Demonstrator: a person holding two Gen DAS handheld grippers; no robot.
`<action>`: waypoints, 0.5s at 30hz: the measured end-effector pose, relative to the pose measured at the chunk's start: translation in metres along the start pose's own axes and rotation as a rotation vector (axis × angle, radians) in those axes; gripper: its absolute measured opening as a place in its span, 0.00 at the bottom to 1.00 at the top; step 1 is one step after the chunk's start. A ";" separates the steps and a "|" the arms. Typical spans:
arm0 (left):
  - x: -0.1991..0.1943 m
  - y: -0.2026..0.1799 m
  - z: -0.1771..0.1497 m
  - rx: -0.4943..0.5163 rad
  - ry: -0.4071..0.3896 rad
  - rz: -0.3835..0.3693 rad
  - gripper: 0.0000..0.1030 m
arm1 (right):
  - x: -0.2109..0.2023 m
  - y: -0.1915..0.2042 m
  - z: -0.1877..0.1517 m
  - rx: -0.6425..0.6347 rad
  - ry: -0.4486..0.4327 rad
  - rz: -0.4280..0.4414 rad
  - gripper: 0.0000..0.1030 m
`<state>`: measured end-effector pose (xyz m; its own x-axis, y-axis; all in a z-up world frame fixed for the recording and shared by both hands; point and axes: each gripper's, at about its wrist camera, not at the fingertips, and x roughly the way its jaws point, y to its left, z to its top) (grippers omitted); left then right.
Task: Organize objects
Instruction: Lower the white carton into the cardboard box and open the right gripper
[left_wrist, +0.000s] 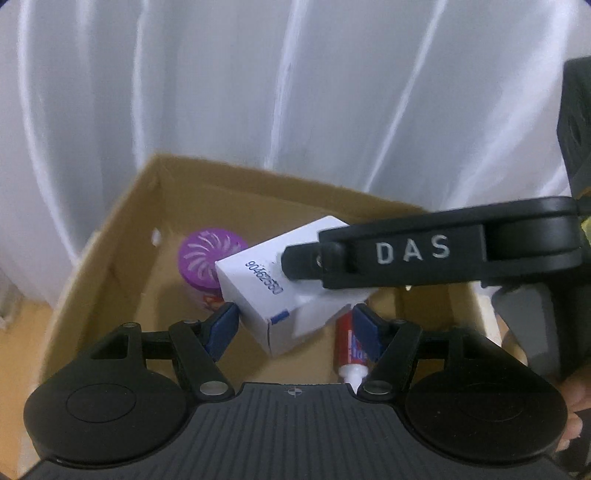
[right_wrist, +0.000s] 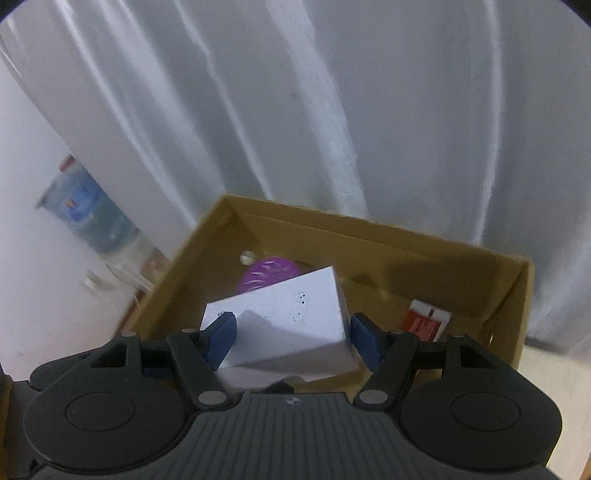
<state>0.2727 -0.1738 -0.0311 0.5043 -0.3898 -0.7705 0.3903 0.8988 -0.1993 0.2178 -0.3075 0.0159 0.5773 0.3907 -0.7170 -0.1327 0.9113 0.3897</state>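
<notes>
A white carton (left_wrist: 258, 280) with a blue printed number hangs tilted over an open cardboard box (left_wrist: 110, 266). My left gripper (left_wrist: 293, 325) has its blue pads against the carton's lower sides. A black finger (left_wrist: 406, 254) of my right gripper lies across the carton's top. In the right wrist view the same white carton (right_wrist: 291, 314) fills the gap between the pads of my right gripper (right_wrist: 293, 338), above the cardboard box (right_wrist: 369, 229). Inside the box stand a purple round-lidded can (left_wrist: 201, 258) (right_wrist: 267, 275) and a red and white tube (left_wrist: 349, 350).
A white curtain (left_wrist: 295, 92) hangs close behind the box. A red and white packet (right_wrist: 428, 321) lies in the box's right part. A blue water jug (right_wrist: 85, 210) stands by the wall at the left. A person's hand (left_wrist: 576, 406) shows at the right edge.
</notes>
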 end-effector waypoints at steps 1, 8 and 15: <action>0.008 0.000 0.002 -0.019 0.018 0.000 0.65 | 0.007 -0.003 0.002 0.002 0.019 -0.004 0.70; 0.051 -0.003 0.007 -0.052 0.111 0.003 0.66 | 0.046 -0.013 0.010 -0.038 0.067 -0.057 0.68; 0.058 0.005 0.006 -0.047 0.108 0.003 0.71 | 0.057 -0.021 0.007 -0.050 0.045 -0.067 0.63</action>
<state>0.3081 -0.1932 -0.0734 0.4183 -0.3658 -0.8314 0.3513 0.9092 -0.2233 0.2590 -0.3053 -0.0288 0.5496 0.3331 -0.7662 -0.1356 0.9405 0.3116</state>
